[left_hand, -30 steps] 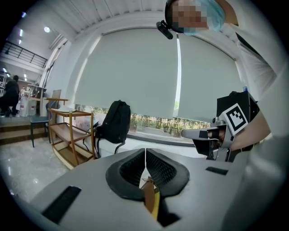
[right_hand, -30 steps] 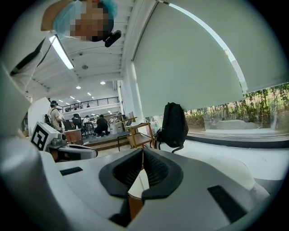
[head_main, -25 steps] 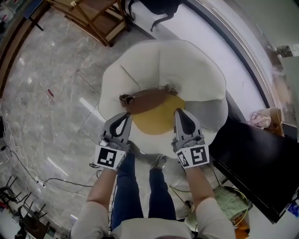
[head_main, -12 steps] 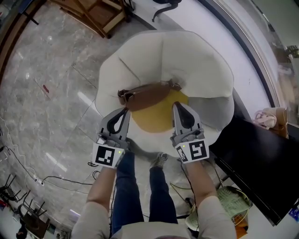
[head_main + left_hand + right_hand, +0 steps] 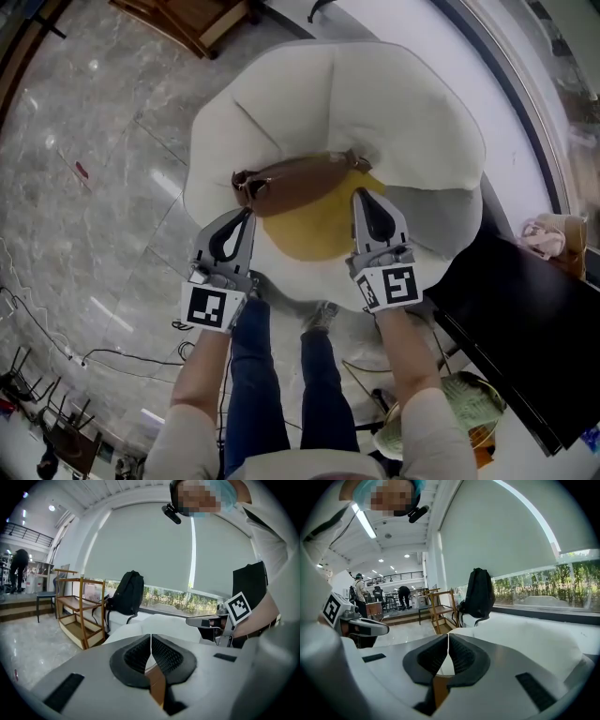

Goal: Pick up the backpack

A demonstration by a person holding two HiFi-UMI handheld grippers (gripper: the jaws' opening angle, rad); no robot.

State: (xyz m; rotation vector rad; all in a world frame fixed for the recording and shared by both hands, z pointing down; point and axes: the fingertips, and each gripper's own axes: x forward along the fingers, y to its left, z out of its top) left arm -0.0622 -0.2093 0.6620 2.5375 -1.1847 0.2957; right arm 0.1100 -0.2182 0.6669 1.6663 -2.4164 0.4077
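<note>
**Backpack not yet reached, both grippers empty**

Nothing of the pickup is showing as done. The black backpack [image 5: 127,592] is sitting upright on the white ledge by the window, far beyond the white chair [image 5: 281,112] and well apart from both tools. I am judging the whole reach and grip to be left. The left gripper [image 5: 246,214] is hovering over the chair's near side, jaws pressed together on nothing. A brown-and-yellow item [image 5: 300,186] is lying on the seat between the tools. The right gripper [image 5: 361,195] is hovering likewise, jaws meeting and empty.

The white armchair [image 5: 394,103] is carrying a yellow cushion [image 5: 314,230] and brown bag [image 5: 295,180]; the black backpack [image 5: 130,591] is sitting on the far ledge [image 5: 119,619].
</note>
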